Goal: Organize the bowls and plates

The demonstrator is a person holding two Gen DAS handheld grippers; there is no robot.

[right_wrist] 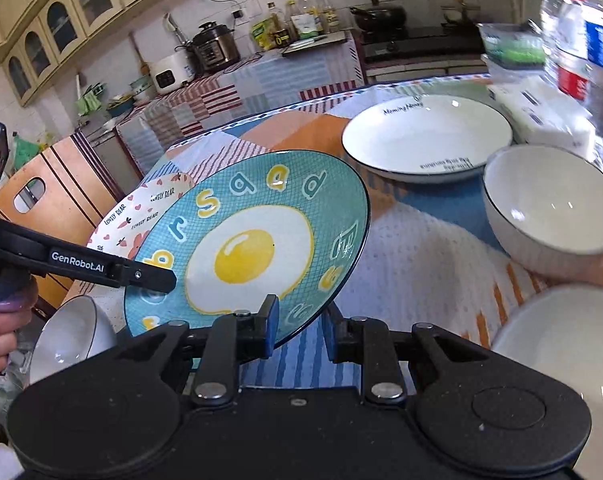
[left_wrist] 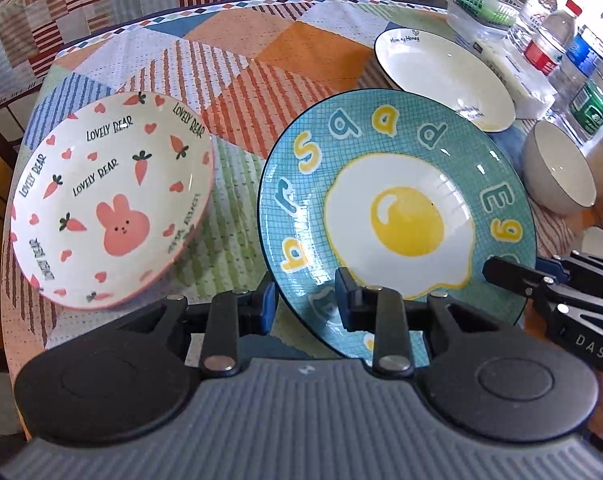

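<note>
Both grippers pinch the egg plate (left_wrist: 397,216) by its rim, tilted above the table (left_wrist: 229,60). The left gripper (left_wrist: 305,300) grips at seven o'clock, the right gripper (right_wrist: 299,320) at five.

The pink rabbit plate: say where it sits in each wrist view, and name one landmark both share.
Left wrist view: rabbit plate fills the left side, in full view on the tablecloth.
Right wrist view: only a sliver shows at centre-left, behind the egg plate.
Shared landmark: the egg plate.

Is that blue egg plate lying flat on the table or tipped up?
Tipped up: the egg plate is off the tablecloth, its rim pinched by both hand-held grippers.
</note>
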